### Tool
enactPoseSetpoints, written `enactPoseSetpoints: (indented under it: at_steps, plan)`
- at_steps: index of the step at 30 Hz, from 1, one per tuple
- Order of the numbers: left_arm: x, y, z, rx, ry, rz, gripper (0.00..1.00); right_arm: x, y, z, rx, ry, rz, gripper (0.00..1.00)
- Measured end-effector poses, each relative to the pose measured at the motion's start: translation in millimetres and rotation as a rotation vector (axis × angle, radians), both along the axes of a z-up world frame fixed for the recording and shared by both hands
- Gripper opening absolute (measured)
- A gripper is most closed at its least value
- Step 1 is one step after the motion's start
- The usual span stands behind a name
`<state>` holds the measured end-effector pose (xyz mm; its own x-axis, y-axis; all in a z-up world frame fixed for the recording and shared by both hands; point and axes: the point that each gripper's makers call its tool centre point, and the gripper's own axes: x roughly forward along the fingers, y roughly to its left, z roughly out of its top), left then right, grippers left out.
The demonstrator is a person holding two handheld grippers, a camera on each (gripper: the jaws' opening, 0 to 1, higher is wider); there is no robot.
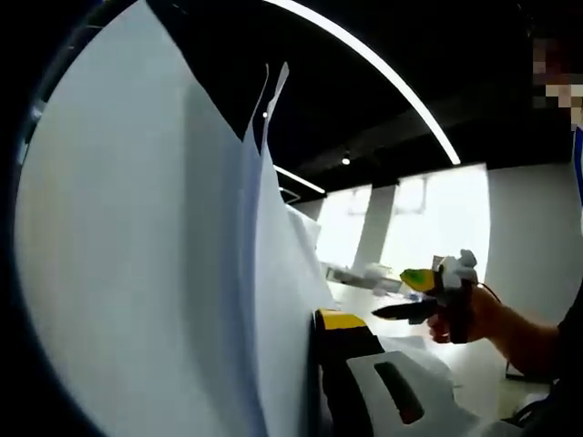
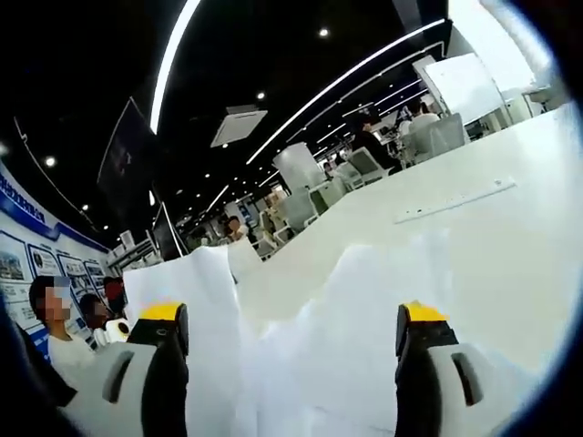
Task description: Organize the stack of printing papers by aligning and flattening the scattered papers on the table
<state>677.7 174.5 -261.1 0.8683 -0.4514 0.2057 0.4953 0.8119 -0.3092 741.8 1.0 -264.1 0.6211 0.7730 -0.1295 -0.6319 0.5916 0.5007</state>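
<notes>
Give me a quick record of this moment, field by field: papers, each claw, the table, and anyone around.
papers: white sheets held upright and fanned, close against the left claw; more sheets lying loose between the right claw's jaws
left claw: clamped on the upright sheets
right claw: jaws wide apart over the loose paper
other claw in left gripper view: held in a hand
table: white, long strip lying on it
people: several in the background

White printing papers (image 1: 155, 273) stand upright, edges fanned apart
</notes>
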Motion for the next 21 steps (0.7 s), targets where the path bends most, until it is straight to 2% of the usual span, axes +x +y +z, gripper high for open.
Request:
enactPoseSetpoints:
  at_steps: [21]
  plan:
    - [0.3, 3.0, -0.1, 0.001, 0.001, 0.0, 0.08, -15.0, -11.4, -7.2, -0.055, -0.01, -0.005, 0.9]
